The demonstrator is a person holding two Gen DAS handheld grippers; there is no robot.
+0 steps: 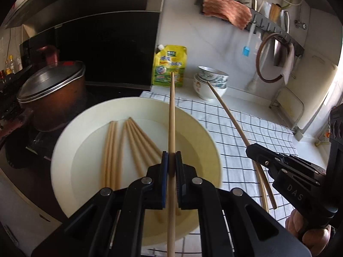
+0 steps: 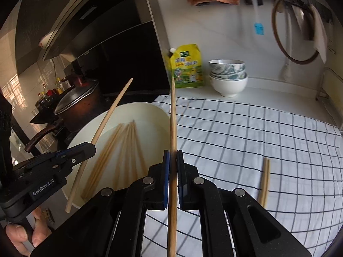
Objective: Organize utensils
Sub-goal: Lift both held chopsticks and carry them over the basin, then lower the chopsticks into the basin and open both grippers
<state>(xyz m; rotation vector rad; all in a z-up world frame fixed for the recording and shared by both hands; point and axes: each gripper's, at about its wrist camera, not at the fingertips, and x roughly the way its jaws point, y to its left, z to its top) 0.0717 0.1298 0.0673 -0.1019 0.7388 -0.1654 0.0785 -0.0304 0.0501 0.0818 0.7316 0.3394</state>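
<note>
"DAS" is showing on right gripper (image 1: 249, 150) body, lower right; "GenRobot.AI" is showing on left gripper (image 2: 91, 147) body, lower left.

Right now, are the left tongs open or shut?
Shut: the left tongs clamp a long wooden chopstick between their blue pads, above the cream plate.

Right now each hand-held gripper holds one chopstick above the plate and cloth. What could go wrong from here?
1. Each chopstick is pinched near its middle by a hand-held gripper, so it may pivot or slip out.
2. The long tip of the right chopstick could knock the stacked bowls.
3. The pair on the checked cloth may roll if bumped.
</note>
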